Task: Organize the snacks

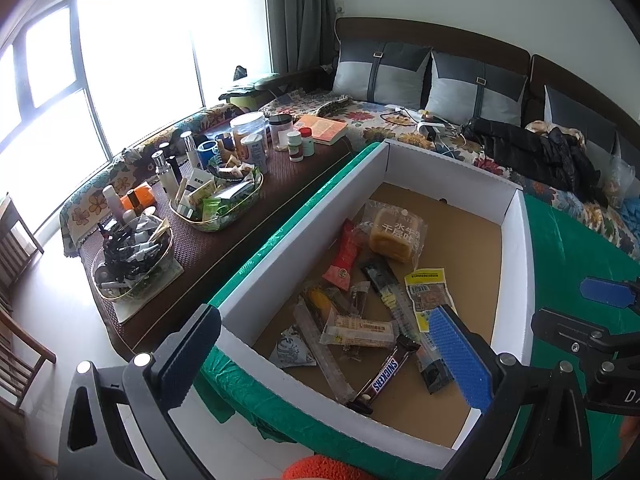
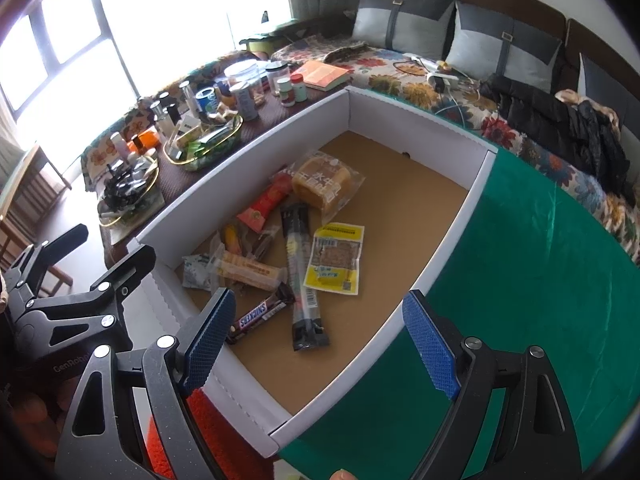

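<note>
A white cardboard box with a brown floor lies on a green cloth. Several snacks lie in it: a Snickers bar, a bagged bread loaf, a yellow packet, a red wrapper, a long black stick pack and a wafer pack. My left gripper is open and empty above the box's near end. My right gripper is open and empty above the near right wall; its blue fingertips show in the left wrist view.
A dark coffee table left of the box carries jars, bottles and two gold-rimmed trays of items. A sofa with a floral cover, cushions and a black jacket stands behind. Green cloth spreads right of the box.
</note>
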Demonstrator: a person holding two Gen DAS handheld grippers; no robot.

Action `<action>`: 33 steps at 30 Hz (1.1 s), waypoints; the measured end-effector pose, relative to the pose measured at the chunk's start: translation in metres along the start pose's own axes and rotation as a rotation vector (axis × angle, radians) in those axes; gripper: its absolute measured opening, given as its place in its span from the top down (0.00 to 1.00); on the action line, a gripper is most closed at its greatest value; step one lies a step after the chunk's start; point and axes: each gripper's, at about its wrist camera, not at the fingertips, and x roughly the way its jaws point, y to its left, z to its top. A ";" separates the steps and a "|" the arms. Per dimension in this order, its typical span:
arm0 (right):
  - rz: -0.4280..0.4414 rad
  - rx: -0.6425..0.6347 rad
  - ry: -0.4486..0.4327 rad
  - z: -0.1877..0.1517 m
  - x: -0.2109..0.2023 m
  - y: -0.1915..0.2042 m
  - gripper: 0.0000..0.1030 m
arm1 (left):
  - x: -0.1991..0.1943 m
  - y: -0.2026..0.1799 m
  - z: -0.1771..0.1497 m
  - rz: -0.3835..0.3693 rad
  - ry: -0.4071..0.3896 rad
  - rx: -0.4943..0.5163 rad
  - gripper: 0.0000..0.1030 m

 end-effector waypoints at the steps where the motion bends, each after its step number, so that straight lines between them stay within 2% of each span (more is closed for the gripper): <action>1: 0.001 -0.001 0.001 0.000 0.000 0.000 0.15 | 0.000 0.000 0.000 -0.001 -0.001 0.000 0.00; 33: 0.005 0.001 -0.009 0.013 -0.006 0.003 0.15 | -0.005 -0.002 0.008 0.016 -0.013 0.010 0.00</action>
